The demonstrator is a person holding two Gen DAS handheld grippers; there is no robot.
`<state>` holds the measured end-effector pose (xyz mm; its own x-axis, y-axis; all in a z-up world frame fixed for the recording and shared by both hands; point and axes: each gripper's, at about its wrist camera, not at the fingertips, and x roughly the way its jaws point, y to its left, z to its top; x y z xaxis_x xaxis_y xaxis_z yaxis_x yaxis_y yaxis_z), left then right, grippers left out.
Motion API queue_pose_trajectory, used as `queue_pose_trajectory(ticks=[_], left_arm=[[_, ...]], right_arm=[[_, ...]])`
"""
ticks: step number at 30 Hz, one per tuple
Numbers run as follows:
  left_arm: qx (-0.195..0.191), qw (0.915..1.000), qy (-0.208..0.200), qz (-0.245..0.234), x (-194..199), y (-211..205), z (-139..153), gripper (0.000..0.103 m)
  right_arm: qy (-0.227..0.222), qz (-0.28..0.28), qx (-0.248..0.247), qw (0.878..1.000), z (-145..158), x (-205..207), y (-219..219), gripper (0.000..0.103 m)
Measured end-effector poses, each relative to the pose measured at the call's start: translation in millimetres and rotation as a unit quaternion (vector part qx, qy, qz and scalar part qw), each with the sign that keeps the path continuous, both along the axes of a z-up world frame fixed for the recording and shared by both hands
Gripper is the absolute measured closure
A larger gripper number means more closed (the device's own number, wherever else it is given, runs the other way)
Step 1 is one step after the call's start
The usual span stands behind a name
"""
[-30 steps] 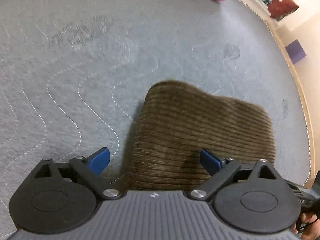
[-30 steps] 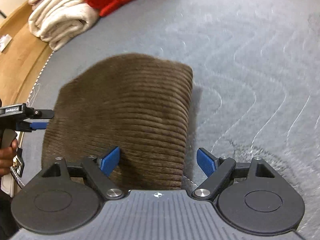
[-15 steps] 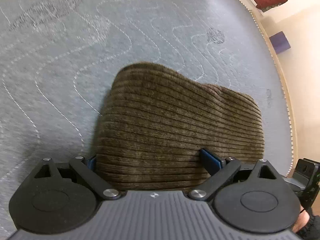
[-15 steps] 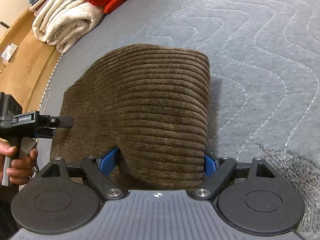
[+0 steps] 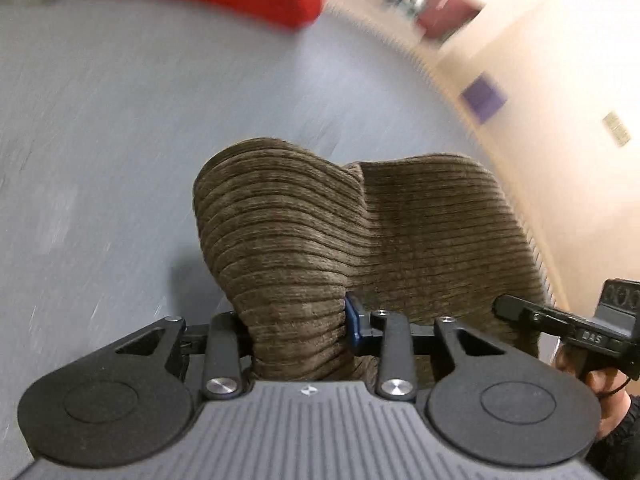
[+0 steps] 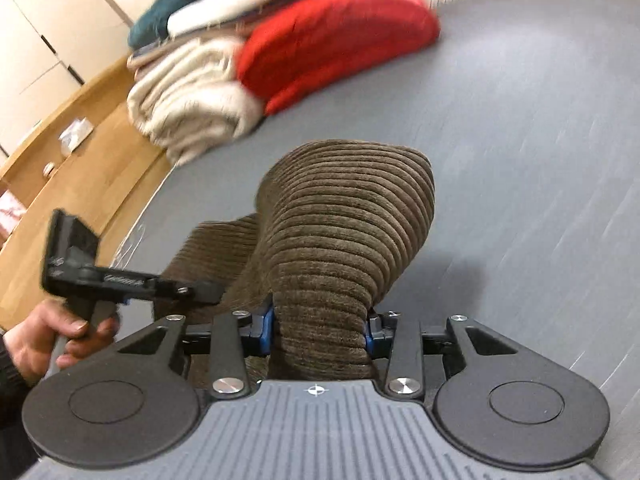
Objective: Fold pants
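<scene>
**Both tongs pinch the pants**

Between the left gripper's [image 5: 298,326] fingers sits a bunched fold of the brown corduroy pants [image 5: 288,248]; the jaws are closing and the blue pad [image 5: 352,320] presses the cloth. The right gripper [image 6: 320,326] grips likewise, its jaws closing on a gathered fold of the same pants, squeezed between both blue pads. The pants bulge up ahead of each gripper, over the grey quilt [image 5: 100,120] (blurred here). Beyond the right gripper, to its left, lie a red garment [image 6: 332,36] and a cream stack [image 6: 188,100]. A hand [image 6: 44,340] holds the left gripper's handle.
</scene>
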<state>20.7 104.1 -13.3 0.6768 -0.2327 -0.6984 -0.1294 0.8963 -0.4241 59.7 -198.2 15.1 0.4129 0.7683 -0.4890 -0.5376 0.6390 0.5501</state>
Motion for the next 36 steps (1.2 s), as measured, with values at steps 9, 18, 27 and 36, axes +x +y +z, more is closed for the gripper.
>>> queue_pose_trajectory(ticks=[9,18,27,36], left_arm=[[0.155,0.9825,-0.062,0.081,38,-46,23,0.047],[0.299,0.9446,0.115,-0.07,52,-100,-59,0.071],[0.32,0.9412,0.102,-0.039,30,-119,-44,0.056],[0.304,0.9472,-0.049,0.09,-64,-166,71,0.011]], right_arm=[[-0.049,-0.202,-0.137,0.968,0,71,-66,0.043],[-0.002,-0.017,-0.276,0.961,-54,52,-24,0.046],[-0.018,-0.073,-0.254,0.964,-39,48,-36,0.046],[-0.129,-0.183,-0.146,0.964,57,-25,-63,0.027]])
